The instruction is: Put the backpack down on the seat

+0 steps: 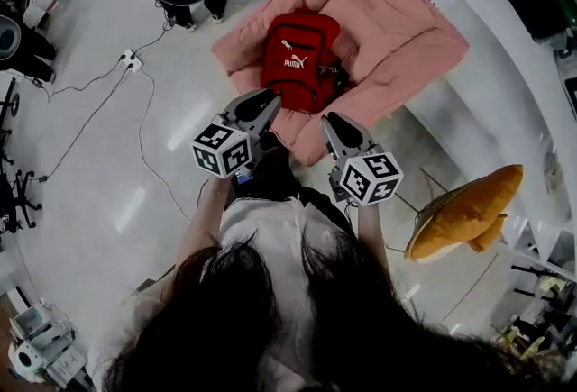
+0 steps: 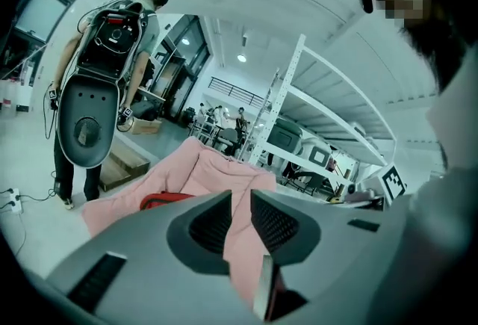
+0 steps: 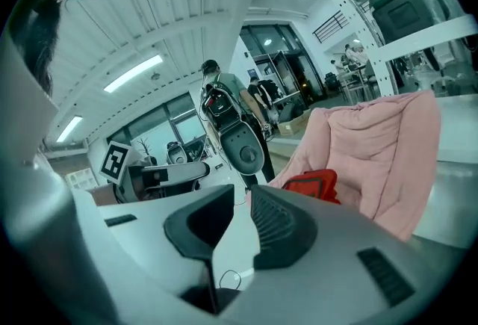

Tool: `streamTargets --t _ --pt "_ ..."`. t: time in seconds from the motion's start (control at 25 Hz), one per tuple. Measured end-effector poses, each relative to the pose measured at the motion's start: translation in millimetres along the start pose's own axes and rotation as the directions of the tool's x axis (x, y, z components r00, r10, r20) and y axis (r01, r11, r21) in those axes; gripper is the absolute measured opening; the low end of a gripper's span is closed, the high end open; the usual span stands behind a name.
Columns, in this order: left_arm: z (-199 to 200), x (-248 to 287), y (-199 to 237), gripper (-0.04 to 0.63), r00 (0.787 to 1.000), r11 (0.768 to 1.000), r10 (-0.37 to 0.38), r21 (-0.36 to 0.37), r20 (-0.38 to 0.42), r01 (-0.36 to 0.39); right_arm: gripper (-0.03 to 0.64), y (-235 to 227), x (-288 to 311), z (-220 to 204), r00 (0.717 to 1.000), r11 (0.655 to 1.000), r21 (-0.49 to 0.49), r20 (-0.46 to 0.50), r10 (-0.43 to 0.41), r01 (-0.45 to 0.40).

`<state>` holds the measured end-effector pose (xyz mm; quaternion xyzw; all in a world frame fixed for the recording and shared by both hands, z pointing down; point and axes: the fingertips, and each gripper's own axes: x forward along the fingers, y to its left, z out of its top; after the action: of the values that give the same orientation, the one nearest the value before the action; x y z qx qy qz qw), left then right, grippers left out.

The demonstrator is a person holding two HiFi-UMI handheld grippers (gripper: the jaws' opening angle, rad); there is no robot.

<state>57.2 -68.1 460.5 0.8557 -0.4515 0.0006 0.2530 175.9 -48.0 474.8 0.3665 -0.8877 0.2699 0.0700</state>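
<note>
Both empty, fingers (image 2: 278,223) narrowly parted: left gripper (image 1: 269,98), right gripper (image 1: 333,119); backpack (image 1: 297,61) on pink seat (image 1: 406,30).

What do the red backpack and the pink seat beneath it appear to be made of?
Backpack: looks like woven synthetic fabric with a matte finish, going by its stitched zip pockets and printed white logo. Pink seat: seems to be a soft padded textile, matte and possibly plush, since it puffs and creases in rounded folds. The exact fibre cannot be told.
</note>
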Motion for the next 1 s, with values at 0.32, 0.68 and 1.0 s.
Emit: streamTargets --t 0.32,0.68,1.0 --pt "-26 -49 -57 0.089 0.999 0.999 0.028 0.046 -0.016 -0.027 0.080 32 -44 -25 0.998 0.998 -0.007 0.013 0.056 -0.056" --pt "-42 -96 -68 0.089 0.997 0.996 0.067 0.060 -0.039 -0.064 0.080 75 -55 -42 0.993 0.993 -0.009 0.018 0.117 -0.117" --pt "-49 -130 -58 0.089 0.996 0.995 0.069 0.072 -0.056 -0.065 0.080 114 -48 -50 0.993 0.993 -0.021 0.012 0.120 -0.120"
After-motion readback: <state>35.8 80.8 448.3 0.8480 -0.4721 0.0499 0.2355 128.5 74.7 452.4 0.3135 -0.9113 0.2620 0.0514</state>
